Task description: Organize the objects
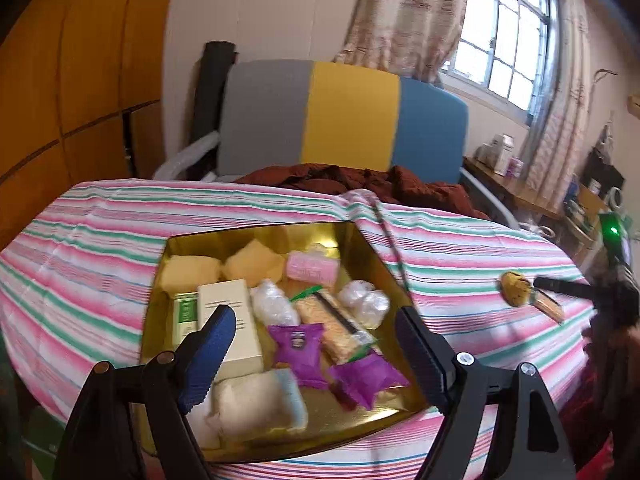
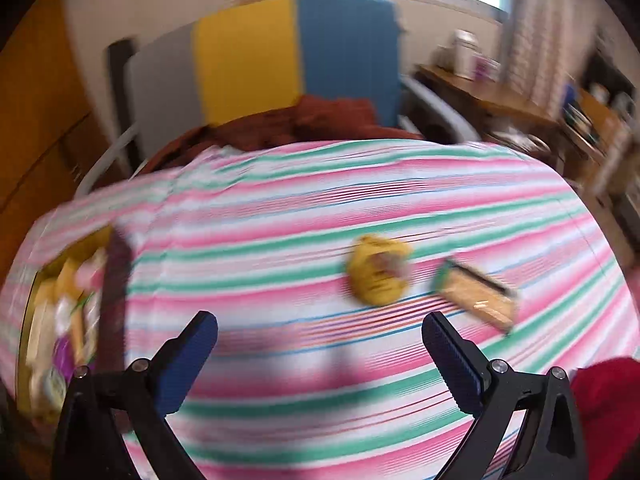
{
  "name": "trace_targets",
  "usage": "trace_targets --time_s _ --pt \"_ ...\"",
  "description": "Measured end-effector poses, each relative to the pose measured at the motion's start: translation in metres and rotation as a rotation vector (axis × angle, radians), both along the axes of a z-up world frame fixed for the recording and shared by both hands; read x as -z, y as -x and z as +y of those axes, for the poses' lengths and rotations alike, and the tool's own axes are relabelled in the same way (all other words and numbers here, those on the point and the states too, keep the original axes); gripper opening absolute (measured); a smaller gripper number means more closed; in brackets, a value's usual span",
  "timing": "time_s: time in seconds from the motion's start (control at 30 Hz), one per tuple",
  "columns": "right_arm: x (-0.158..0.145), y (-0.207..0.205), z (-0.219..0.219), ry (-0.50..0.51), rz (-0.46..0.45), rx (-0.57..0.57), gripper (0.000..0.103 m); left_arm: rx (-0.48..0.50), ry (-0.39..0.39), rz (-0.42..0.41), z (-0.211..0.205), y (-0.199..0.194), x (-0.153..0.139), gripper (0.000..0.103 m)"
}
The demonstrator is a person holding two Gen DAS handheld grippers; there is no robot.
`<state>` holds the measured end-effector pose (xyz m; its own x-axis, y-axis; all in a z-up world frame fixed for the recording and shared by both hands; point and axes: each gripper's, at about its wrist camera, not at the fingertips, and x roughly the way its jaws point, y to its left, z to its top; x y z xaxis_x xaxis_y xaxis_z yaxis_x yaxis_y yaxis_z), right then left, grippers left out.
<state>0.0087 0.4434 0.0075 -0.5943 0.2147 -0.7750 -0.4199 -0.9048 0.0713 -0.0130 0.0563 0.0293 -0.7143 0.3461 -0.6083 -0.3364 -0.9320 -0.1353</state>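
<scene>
The left gripper hangs over the gold box at lower centre, jaws wide apart. Further right, the right gripper, jaws spread and empty, faces a yellow packet and what seems a snack bar on the striped cloth.

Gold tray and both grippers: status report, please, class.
Left gripper open, over gold tray. Right gripper open, empty, facing yellow packet and cracker pack loose on the striped cloth. Nothing blocking.
</scene>
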Motion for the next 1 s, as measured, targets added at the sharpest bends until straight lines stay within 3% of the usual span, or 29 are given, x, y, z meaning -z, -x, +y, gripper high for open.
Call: trace_targets --time_s 0.2,0.3,0.37,0.43,0.73,1.0 --pt "0.008 -0.012 0.097 0.021 0.022 0.245 0.103 0.109 0.006 0.021 0.032 -0.004 -0.008 0.083" --pt "0.023 -0.033 0.137 0.135 0.057 0.403 0.103 0.150 0.005 0.024 0.052 -0.004 -0.013 0.083" --pt "0.028 -0.046 0.153 0.234 0.090 0.472 0.103 0.180 0.006 0.022 0.067 -0.003 -0.015 0.083" --pt "0.028 -0.059 0.162 0.271 0.129 0.515 0.103 0.215 0.017 0.019 0.084 -0.003 -0.016 0.083" --pt "0.032 -0.054 0.162 0.345 0.125 0.458 0.103 0.385 0.049 -0.053 0.179 0.001 -0.004 0.083" --pt "0.038 -0.053 0.165 0.401 0.155 0.444 0.103 0.469 0.105 -0.113 0.246 0.003 0.021 0.083"
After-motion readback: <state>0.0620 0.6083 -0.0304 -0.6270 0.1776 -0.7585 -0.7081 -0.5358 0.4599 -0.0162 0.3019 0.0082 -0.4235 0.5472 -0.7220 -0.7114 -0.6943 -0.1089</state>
